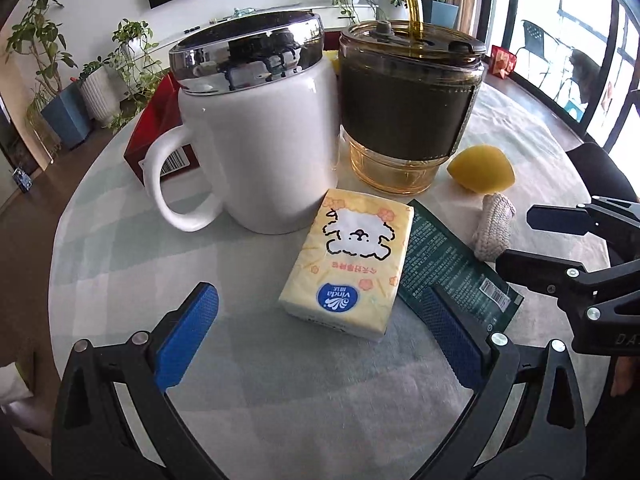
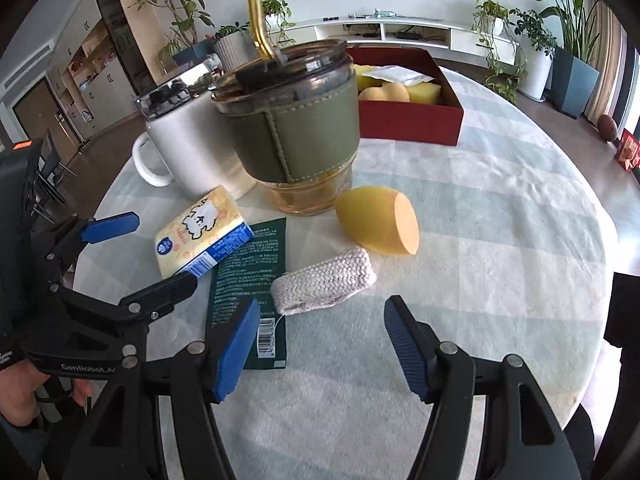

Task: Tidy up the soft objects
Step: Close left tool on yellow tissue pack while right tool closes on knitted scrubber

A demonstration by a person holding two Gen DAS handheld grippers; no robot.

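Sponges (image 2: 394, 92) inside red box (image 2: 408, 122)

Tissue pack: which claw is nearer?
Left. The left claw is open just short of the tissue pack; the right claw is open beside it, facing the knitted roll.

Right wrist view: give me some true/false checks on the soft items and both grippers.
1. The yellow egg-shaped sponge lies inside the red box. False: it lies on the tablecloth by the glass tumbler.
2. The right gripper is open and empty. True.
3. The yellow tissue pack partly overlaps the dark green sachet. True.
4. The left gripper is shut on the knitted white pad. False: it is open around the tissue pack.
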